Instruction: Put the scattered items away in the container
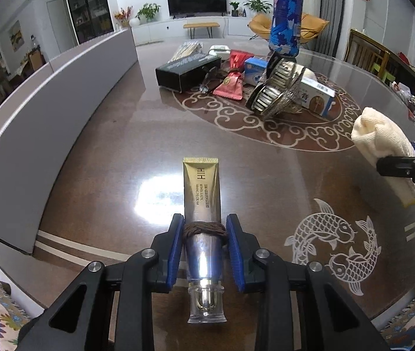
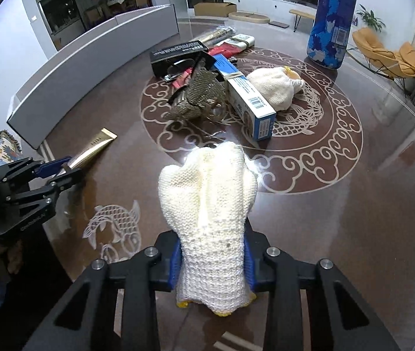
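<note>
My left gripper (image 1: pixel 204 222) is shut on a gold and silver cream tube (image 1: pixel 201 187) with a brown hair tie (image 1: pixel 204 229) wound round it. The tube's clear cap points back toward the camera, and it hangs just above the brown table (image 1: pixel 105 175). My right gripper (image 2: pixel 212 248) is shut on a white knitted glove (image 2: pixel 207 181), whose yellow-edged cuff sticks out behind the blue pads. From the right wrist, the left gripper (image 2: pixel 64 166) and its tube (image 2: pixel 93 149) are at the left. A long grey container wall (image 1: pixel 46 102) runs along the table's left side.
Mid-table lies a pile: a black box (image 1: pixel 187 71), red pouches (image 1: pixel 231 84), a metal mesh piece (image 1: pixel 274 93) and a blue-and-white carton (image 1: pixel 315 93). A second white glove (image 2: pixel 274 87) lies behind the carton. A tall blue patterned cylinder (image 1: pixel 286 14) stands at the back.
</note>
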Demonstrator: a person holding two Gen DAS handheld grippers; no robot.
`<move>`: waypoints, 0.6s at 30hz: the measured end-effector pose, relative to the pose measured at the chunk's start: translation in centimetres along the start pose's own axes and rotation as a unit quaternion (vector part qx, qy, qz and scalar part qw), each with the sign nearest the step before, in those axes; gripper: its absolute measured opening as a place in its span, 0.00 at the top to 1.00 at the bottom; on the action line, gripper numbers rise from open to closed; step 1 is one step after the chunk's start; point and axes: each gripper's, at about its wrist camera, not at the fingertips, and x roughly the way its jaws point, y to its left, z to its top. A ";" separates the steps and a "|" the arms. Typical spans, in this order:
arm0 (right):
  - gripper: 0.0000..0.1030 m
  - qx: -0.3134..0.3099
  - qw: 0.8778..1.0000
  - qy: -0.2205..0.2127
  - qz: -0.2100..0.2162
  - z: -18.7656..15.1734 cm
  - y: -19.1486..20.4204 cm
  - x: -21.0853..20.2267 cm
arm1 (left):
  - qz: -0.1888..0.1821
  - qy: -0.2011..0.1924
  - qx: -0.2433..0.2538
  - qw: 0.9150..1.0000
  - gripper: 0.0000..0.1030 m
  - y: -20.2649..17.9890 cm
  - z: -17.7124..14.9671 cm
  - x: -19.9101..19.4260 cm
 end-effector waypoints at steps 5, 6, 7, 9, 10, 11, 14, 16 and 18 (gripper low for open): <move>0.67 -0.008 1.000 -0.001 0.002 -0.3 0.7 -0.4 | 0.005 -0.017 0.008 1.000 0.72 -0.4 0.3 -1.0; 0.67 -0.009 1.000 -0.001 0.003 -0.4 0.8 -0.4 | 0.006 -0.019 0.008 1.000 0.72 -0.4 0.3 -1.2; 0.67 -0.010 1.000 0.000 0.004 -0.4 0.9 -0.4 | 0.007 -0.021 0.009 1.000 0.72 -0.5 0.3 -1.3; 0.67 -0.013 1.000 0.001 0.003 -0.4 1.1 -0.4 | 0.009 -0.025 0.011 1.000 0.72 -0.7 0.4 -1.7; 0.67 -0.013 1.000 0.002 0.004 -0.4 1.2 -0.3 | 0.009 -0.027 0.012 1.000 0.72 -0.7 0.4 -1.8; 0.67 -0.014 1.000 0.003 0.005 -0.4 1.3 -0.2 | 0.010 -0.028 0.013 0.999 0.72 -0.8 0.4 -1.9; 0.67 -0.015 1.000 0.005 0.006 -0.5 1.5 0.1 | 0.009 -0.031 0.013 0.999 0.72 -0.9 0.4 -2.2; 0.67 -0.017 1.000 0.006 0.006 -0.5 1.7 0.3 | 0.009 -0.034 0.014 0.999 0.72 -1.0 0.4 -2.5; 0.67 -0.019 1.000 0.007 0.007 -0.5 1.9 0.3 | 0.009 -0.037 0.015 0.999 0.72 -1.1 0.4 -2.7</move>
